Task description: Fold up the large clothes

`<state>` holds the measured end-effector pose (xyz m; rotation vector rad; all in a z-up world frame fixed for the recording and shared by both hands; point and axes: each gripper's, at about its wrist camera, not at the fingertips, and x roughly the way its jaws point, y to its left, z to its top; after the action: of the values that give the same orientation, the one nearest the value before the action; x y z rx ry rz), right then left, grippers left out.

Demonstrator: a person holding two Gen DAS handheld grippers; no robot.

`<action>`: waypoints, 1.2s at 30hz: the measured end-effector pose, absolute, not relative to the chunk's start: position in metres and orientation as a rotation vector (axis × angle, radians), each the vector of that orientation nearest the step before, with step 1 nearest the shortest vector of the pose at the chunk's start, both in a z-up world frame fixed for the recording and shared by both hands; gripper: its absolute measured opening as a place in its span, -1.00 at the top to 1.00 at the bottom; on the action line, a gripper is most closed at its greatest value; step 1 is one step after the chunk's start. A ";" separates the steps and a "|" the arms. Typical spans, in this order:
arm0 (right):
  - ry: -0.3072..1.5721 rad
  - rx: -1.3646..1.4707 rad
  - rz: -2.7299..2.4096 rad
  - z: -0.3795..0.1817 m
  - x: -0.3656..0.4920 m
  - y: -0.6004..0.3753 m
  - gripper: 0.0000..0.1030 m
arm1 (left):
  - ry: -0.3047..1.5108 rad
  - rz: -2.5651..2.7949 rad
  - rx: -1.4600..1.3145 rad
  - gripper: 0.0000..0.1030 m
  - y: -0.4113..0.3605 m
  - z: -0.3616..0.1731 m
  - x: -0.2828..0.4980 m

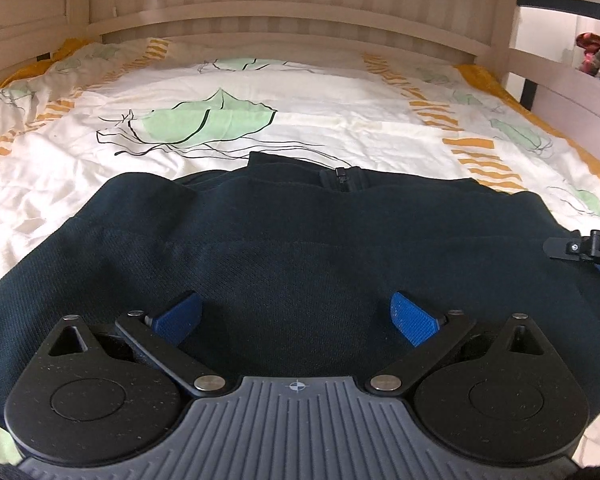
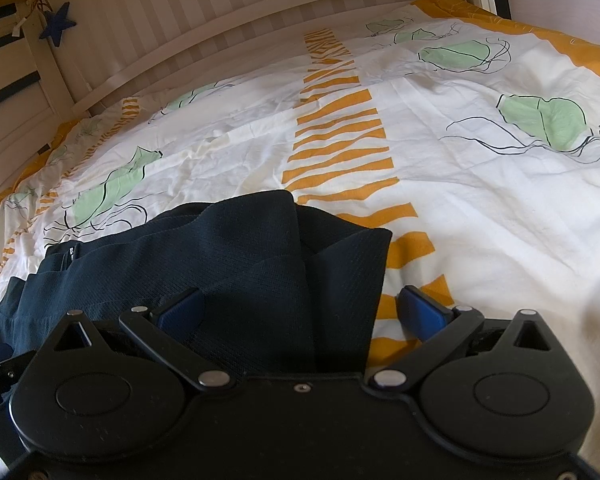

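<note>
A dark navy zip-neck top lies folded on the bedspread, its collar and zipper at the far side. My left gripper is open over the near part of the top, its blue pads wide apart with cloth beneath them. In the right wrist view the same top shows its right side, with a folded sleeve edge. My right gripper is open, straddling that right edge; one pad is over the cloth, the other over the bedspread. The right gripper's tip shows at the left view's right border.
The bedspread is white with green leaves and orange stripes. A pale slatted wooden headboard rises behind it, with bed rails at the sides. A blue star hangs at the far left in the right wrist view.
</note>
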<state>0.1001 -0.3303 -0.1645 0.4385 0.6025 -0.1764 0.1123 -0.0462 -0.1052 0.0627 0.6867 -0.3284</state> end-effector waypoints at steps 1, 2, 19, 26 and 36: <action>0.603 0.438 -0.176 -0.165 0.100 -0.330 -0.98 | 0.685 -0.331 0.058 -0.98 -0.045 -0.105 0.112; 0.603 0.438 -0.176 -0.165 0.100 -0.330 -0.98 | 0.683 -0.332 0.055 -0.96 -0.044 -0.104 0.112; 0.602 0.438 -0.177 -0.165 0.100 -0.330 -0.98 | 0.603 -0.372 0.069 0.53 -0.045 -0.098 0.070; 0.603 0.438 -0.177 -0.165 0.100 -0.330 -0.98 | 0.575 -0.359 0.138 0.53 -0.052 -0.110 0.067; 0.711 0.496 -0.139 -0.156 0.101 -0.335 -0.98 | 0.573 -0.352 0.142 0.54 -0.052 -0.110 0.065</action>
<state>0.1012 -0.3349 -0.1556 0.4955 0.7114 -0.1388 0.0654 -0.0524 -0.1101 0.1418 0.5733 -0.3517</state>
